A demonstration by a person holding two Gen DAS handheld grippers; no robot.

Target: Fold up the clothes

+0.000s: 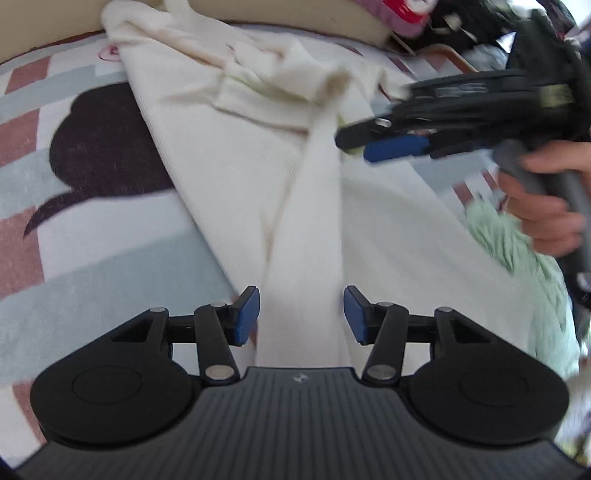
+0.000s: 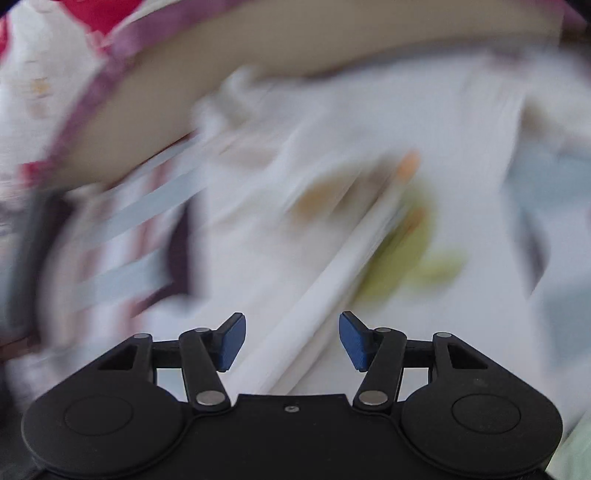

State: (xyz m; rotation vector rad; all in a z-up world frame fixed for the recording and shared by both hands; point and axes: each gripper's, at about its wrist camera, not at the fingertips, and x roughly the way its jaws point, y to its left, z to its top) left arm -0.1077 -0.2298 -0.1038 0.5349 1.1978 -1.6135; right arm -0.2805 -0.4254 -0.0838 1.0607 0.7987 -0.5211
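Partway, I'd say: the cream ribbed knit top [image 1: 236, 177] lies on the patterned bedspread [image 1: 92, 229], one sleeve [image 1: 310, 229] folded across. Left gripper [image 1: 301, 314] and right gripper [image 2: 291, 341] jaws released, holding nothing; body unfolded.

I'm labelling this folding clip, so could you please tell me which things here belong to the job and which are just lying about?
For the job:
- cream knit garment
- left tool
- right tool

Lying about:
- mint green knit
- patterned rug
- red and pink fabric
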